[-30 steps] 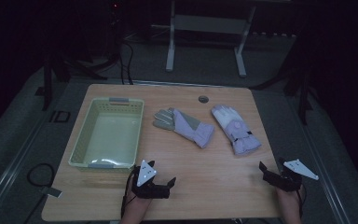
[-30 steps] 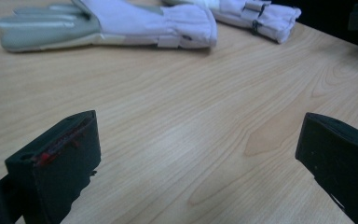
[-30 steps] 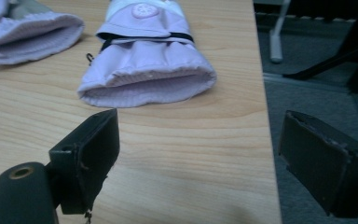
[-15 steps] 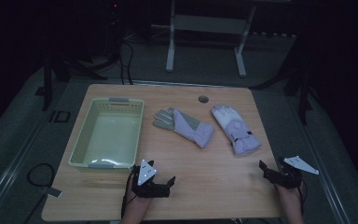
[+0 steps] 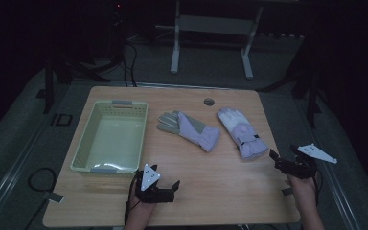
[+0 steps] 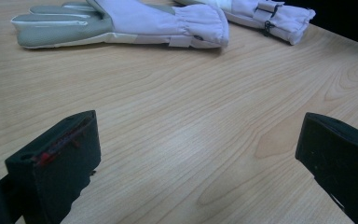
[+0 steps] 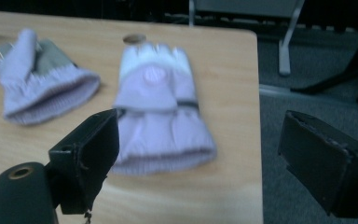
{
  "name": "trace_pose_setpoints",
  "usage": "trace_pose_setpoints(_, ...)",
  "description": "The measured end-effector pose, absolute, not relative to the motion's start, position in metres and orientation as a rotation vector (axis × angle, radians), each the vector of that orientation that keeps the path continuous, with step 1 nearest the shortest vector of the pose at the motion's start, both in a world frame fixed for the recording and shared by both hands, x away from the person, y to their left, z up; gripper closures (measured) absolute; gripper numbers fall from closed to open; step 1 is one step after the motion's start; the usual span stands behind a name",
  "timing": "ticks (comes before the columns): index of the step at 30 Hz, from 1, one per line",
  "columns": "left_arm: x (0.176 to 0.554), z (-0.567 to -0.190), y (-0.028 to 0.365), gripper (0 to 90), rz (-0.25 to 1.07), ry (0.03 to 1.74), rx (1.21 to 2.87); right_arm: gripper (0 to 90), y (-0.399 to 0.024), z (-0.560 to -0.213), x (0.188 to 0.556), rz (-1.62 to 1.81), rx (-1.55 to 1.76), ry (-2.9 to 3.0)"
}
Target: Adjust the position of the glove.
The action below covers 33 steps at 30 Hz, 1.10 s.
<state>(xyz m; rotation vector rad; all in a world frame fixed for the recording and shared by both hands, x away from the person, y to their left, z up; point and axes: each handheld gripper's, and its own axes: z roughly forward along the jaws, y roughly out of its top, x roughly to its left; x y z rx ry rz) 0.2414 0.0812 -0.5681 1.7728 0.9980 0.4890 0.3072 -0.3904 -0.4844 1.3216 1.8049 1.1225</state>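
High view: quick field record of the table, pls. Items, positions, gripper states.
table: wooden top
basket: pale green, table's left side, looks empty
left glove: lilac and grey, flat at centre
right glove: lilac and white, flat beside it, apart
left gripper: open, near front edge
right gripper: open, at right edge

Left tool (image 5: pixel 166 190) low, jaws spread wide, right tool (image 5: pixel 285 160) likewise parted, each held in a hand

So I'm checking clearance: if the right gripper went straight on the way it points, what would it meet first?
Probably the cuff of the lilac padded glove with the white fingertips, lying flat between its open jaws' line. The right gripper is near the table's right edge; depth is unclear.
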Motion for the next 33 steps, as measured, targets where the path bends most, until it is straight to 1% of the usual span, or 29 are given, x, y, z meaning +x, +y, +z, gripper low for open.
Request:
trace_pose_setpoints(1,0.241,-0.568,0.081,0.0,0.489,0.998,1.773,12.4,-0.39,-0.484,0.307,1.122,1.322,1.805)
trace_pose_setpoints(3,0.241,-0.568,0.08,0.0,0.491,0.99,1.776,12.4,-0.386,-0.463,0.313,1.139,1.278,1.8)
trace_pose_setpoints(4,0.241,-0.568,0.08,0.0,0.491,0.99,1.776,12.4,-0.386,-0.463,0.313,1.139,1.278,1.8)
trace_pose_setpoints(5,0.241,-0.568,0.08,0.0,0.492,0.987,1.78,12.4,-0.383,-0.452,0.316,1.166,1.255,1.804)
trace_pose_setpoints(14,0.241,-0.568,0.081,0.0,0.486,0.977,1.779,10.4,-0.362,-0.411,0.33,1.221,1.207,1.762)
trace_pose_setpoints(16,0.241,-0.568,0.081,0.0,0.486,0.978,1.779,10.5,-0.36,-0.407,0.332,1.216,1.204,1.762)
trace_pose_setpoints(17,0.241,-0.568,0.081,0.0,0.484,0.979,1.78,14.0,-0.354,-0.399,0.336,1.182,1.204,1.785)
trace_pose_setpoints(19,0.241,-0.568,0.081,0.0,0.482,0.98,1.78,11.3,-0.349,-0.393,0.339,1.213,1.182,1.823)
trace_pose_setpoints(25,0.241,-0.568,0.08,0.0,0.483,0.978,1.783,11.3,-0.331,-0.381,0.349,1.243,1.133,1.888)
trace_pose_setpoints(30,0.241,-0.568,0.08,0.0,0.481,0.975,1.783,14.1,-0.32,-0.377,0.358,1.232,1.108,1.94)
trace_pose_setpoints(31,0.241,-0.568,0.08,0.0,0.481,0.975,1.783,15.2,-0.306,-0.374,0.366,1.232,1.061,1.997)
trace_pose_setpoints(32,0.241,-0.568,0.08,0.0,0.481,0.975,1.783,15.2,-0.306,-0.374,0.366,1.232,1.061,1.997)
trace_pose_setpoints(33,0.241,-0.568,0.08,0.0,0.481,0.975,1.784,17.4,-0.298,-0.373,0.371,1.233,1.042,2.02)
